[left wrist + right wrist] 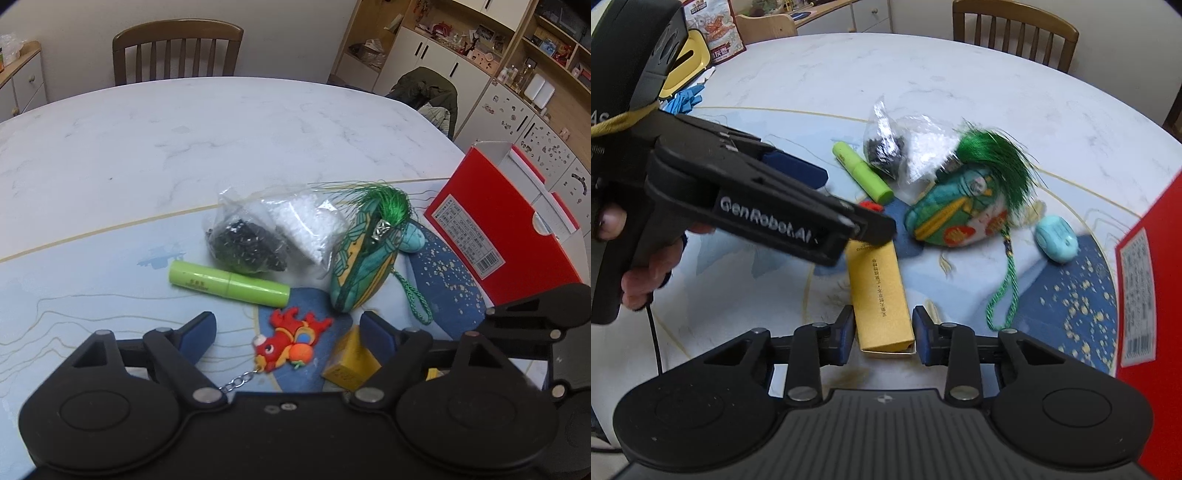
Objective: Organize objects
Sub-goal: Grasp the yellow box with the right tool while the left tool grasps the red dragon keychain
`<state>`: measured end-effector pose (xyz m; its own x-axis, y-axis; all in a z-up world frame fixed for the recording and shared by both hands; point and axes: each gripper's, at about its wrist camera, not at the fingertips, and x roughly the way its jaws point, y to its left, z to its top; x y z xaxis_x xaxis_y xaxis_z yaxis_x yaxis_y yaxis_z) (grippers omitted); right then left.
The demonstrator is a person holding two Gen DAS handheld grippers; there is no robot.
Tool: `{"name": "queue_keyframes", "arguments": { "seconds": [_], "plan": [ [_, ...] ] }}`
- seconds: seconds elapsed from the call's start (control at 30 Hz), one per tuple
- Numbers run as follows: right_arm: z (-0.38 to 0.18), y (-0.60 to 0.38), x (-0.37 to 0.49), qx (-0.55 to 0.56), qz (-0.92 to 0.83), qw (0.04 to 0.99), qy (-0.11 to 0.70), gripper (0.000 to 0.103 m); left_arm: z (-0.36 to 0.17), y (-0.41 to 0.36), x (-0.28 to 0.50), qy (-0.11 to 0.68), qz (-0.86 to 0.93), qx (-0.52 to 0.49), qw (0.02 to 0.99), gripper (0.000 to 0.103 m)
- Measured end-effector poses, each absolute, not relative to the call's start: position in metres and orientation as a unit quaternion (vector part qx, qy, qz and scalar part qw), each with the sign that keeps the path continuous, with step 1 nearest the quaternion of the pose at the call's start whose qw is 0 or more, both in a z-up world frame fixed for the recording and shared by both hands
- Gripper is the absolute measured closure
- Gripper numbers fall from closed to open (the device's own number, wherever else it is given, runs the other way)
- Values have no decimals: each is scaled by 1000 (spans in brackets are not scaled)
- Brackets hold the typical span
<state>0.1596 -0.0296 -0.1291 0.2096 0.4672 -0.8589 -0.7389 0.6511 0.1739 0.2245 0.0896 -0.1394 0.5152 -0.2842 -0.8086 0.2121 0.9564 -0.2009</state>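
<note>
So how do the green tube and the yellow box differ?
The green tube is round and bright green; the yellow box is flat-sided and mustard yellow. The tube lies free beside the bead bags; the box sits between the right gripper's open fingers. Both are long, printed with text, and lie flat on the mat.
</note>
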Motion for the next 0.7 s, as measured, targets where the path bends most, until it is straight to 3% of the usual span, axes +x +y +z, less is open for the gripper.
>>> {"name": "queue_keyframes", "arguments": {
  "seconds": [0.33,0.57,0.7],
  "plan": [
    [-131,-58,158,-129,369,772,501,73,-149,74,222,475,-151,9,867,36],
    [-132,-64,156,-113,350,781,504,74,-150,61,218,461,-149,51,874,59],
    [-129,-66,154,-103,350,783,504,74,-149,59,214,458,-149,53,875,65]
  ]
}}
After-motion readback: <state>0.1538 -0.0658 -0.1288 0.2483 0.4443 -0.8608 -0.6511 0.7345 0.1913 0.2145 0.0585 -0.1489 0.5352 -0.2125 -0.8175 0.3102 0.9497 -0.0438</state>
